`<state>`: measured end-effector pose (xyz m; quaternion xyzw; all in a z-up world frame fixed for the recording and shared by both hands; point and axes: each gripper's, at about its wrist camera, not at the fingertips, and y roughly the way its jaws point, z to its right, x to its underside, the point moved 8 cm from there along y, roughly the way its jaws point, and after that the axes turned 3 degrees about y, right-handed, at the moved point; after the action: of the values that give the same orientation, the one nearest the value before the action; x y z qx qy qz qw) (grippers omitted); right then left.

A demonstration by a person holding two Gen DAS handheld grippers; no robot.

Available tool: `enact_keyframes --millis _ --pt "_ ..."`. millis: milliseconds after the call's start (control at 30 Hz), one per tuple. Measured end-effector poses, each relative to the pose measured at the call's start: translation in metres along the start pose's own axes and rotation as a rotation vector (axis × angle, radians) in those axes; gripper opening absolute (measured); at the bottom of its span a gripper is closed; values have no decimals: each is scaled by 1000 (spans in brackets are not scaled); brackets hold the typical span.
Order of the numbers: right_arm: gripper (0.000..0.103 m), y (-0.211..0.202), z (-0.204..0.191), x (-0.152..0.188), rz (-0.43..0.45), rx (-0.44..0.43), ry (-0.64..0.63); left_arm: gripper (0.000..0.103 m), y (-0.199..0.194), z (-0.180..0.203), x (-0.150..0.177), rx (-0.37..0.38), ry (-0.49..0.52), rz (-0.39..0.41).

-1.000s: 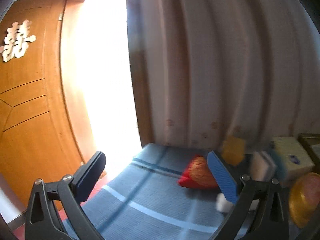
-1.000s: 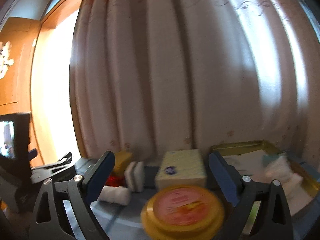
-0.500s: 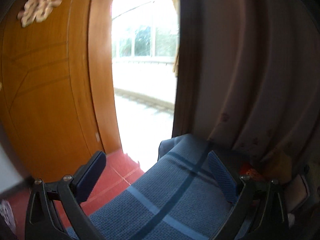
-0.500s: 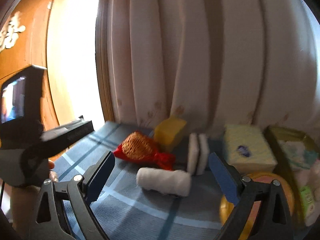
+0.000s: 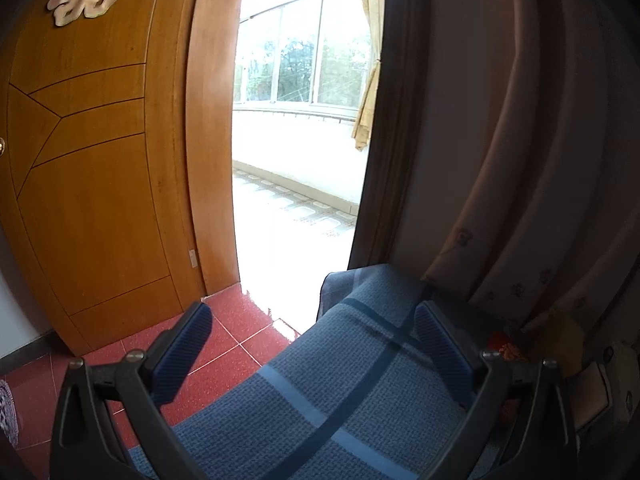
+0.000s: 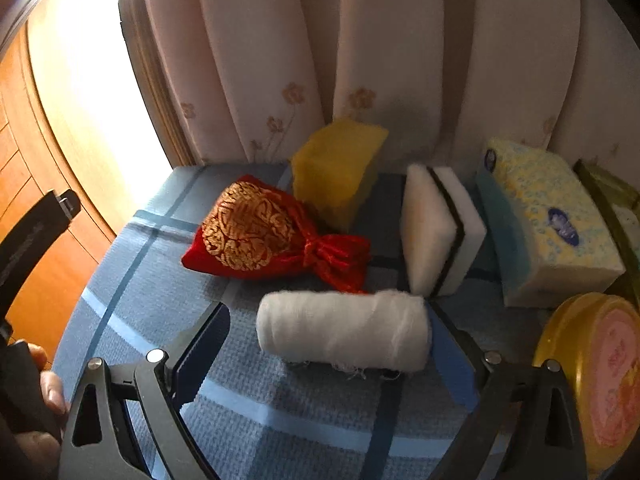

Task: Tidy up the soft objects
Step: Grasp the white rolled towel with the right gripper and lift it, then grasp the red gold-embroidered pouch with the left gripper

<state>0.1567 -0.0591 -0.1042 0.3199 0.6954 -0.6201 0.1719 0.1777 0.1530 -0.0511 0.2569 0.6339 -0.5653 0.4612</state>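
Observation:
In the right wrist view a white gauze roll [image 6: 340,330] lies on the blue cloth [image 6: 160,280]. My right gripper [image 6: 326,344] is open with the roll between its fingers. Behind lie a red and gold pouch [image 6: 264,240], a yellow sponge [image 6: 336,168], a white sponge pair [image 6: 440,232] and a tissue pack [image 6: 552,224]. My left gripper [image 5: 312,348] is open and empty over the cloth's left corner [image 5: 352,380]. The pouch [image 5: 504,346] shows dimly at its right.
A yellow round tin [image 6: 600,376] sits at the right edge. A curtain [image 6: 360,60] hangs right behind the objects. A wooden door [image 5: 100,160] and an open doorway [image 5: 300,140] lie left, with red floor tiles [image 5: 224,340] below the table edge.
The right gripper has moved down and forward so the gauze roll now lies between its fingers. The left gripper has swung left toward the door and steadied.

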Motion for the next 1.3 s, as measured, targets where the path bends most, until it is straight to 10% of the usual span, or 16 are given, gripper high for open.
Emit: enact_keyframes --millis 100,367,700,867,1067,1300 --pt "79 -1 3 1 -3 -22 17 102 1 -1 1 12 -6 -7" --pt "79 -55 -5 8 166 -221 -58 102 -2 2 -1 72 -9 3" --pt "79 -151 55 -8 647 48 -143 103 -25 80 9 305 292 46" --pt "79 -152 79 -8 645 76 -98 103 -22 127 30 412 420 -63" --pt "80 -149 85 -11 618 51 -56 102 4 159 46 355 535 -186" --pt "80 -149 92 -8 584 33 -39 90 28 159 52 363 488 -306"
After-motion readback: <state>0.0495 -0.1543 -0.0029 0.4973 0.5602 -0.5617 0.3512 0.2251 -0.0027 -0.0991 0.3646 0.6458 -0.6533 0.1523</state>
